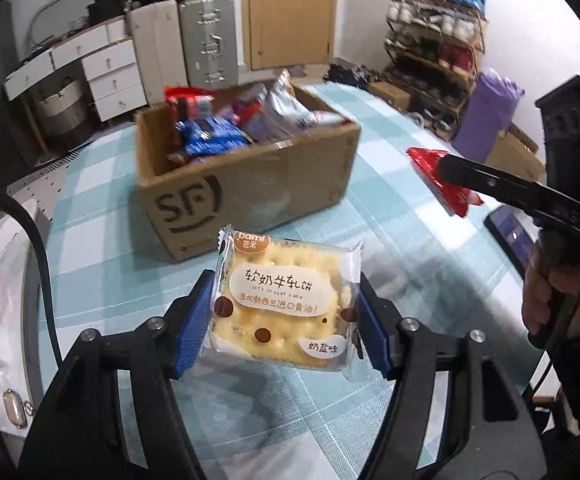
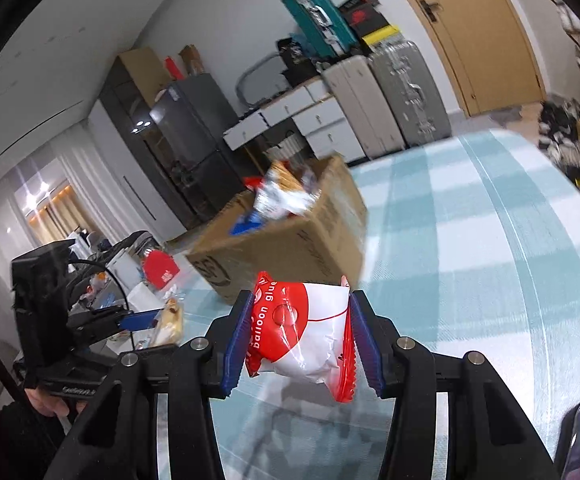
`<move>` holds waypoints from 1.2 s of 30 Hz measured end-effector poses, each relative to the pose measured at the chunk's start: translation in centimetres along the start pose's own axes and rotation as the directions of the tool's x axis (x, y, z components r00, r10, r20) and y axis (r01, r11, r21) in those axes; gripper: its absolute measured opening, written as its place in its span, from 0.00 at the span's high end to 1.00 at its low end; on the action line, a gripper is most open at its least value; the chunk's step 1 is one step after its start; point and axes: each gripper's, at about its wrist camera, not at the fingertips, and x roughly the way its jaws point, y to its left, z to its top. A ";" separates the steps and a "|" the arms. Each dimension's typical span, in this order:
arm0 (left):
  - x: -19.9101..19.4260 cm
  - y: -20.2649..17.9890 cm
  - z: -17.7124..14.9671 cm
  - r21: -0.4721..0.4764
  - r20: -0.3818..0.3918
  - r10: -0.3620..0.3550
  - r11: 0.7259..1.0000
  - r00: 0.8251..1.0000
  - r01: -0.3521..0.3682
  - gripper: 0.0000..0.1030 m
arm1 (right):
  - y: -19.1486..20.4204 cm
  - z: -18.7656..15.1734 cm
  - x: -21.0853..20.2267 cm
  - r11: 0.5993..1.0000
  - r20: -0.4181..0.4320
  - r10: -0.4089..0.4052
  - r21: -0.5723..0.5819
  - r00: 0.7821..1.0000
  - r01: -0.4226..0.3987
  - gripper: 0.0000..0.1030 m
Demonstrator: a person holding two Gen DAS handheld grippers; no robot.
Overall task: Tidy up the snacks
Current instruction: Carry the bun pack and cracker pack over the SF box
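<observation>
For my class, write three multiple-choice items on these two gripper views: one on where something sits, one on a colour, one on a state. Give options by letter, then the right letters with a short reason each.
1. Where is the cardboard box?
A. On the checked tablecloth
B. On the floor by the door
C. On top of the suitcases

2. What colours is the packet in the right gripper?
A. Green and black
B. Red and white
C. Plain purple

3. What is the state of the left gripper?
A. Wide open with nothing in it
B. Shut on a phone
C. Shut on the biscuit packet

Answers:
1 A: the box stands on the blue-and-white cloth, beyond both grippers.
2 B: its wrapper is red on one side and white on the other.
3 C: both blue pads press the packet's side edges, holding it above the cloth.
</observation>
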 end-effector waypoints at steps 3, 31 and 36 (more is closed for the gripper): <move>-1.9 0.8 0.8 -0.021 0.035 0.022 1.000 0.999 -0.021 0.38 | 2.2 1.3 -0.7 0.999 0.010 0.019 -0.045 1.000 -0.019 0.53; -14.3 5.5 15.5 -0.124 0.200 0.097 0.990 0.975 -0.073 0.37 | 11.6 18.0 0.9 0.989 0.015 0.081 -0.126 0.997 -0.078 0.53; -14.2 6.0 19.2 -0.139 0.209 0.096 0.988 0.973 -0.068 0.37 | 11.8 20.3 2.4 0.986 -0.016 0.045 -0.161 0.999 -0.047 0.53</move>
